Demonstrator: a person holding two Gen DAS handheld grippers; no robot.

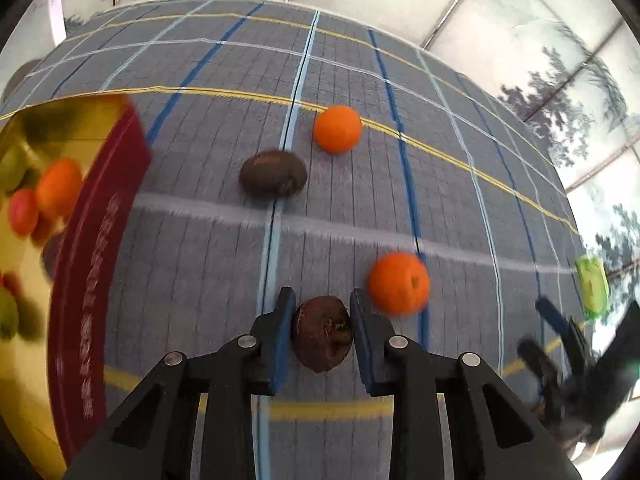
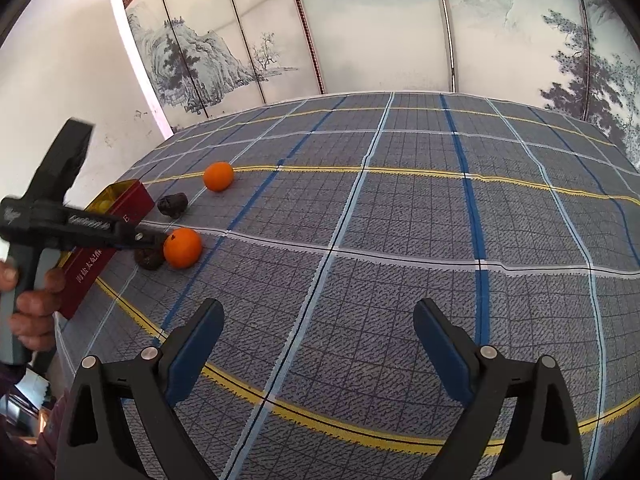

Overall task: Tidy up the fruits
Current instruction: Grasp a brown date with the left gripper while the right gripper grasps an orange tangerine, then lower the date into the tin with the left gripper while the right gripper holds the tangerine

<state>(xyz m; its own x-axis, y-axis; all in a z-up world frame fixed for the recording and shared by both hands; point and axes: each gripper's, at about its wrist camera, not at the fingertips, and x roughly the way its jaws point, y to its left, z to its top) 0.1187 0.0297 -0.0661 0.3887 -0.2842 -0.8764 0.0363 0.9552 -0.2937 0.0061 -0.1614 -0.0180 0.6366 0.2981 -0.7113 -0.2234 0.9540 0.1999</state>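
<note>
Red tin [image 1: 100, 264] cut off at left edge, its fruit [image 1: 56, 188] blurred beyond telling

Blue-grey checked tablecloth [image 2: 400, 280] with yellow lines, painted landscape screen [image 2: 360, 32] behind, white wall [image 2: 60, 80]

Left hand-held gripper [image 1: 322, 320]: matte black angular frame, triangular cut-outs in each finger arm, two round silver pivot screws [image 1: 246, 341] per side, flat dark-blue pads [image 1: 282, 344]. From the side it shows a black crossbar with a coiled silver spring [image 2: 89, 222], a small pale logo at the butt end, and a grey-black pistol-style handle. Right hand-held gripper [image 2: 318, 344]: same build, black arms, silver screws, blue pads. Person's hand [image 2: 34, 308] on the handle; dark maroon sleeve [image 2: 18, 412] at the frame edge.
</note>
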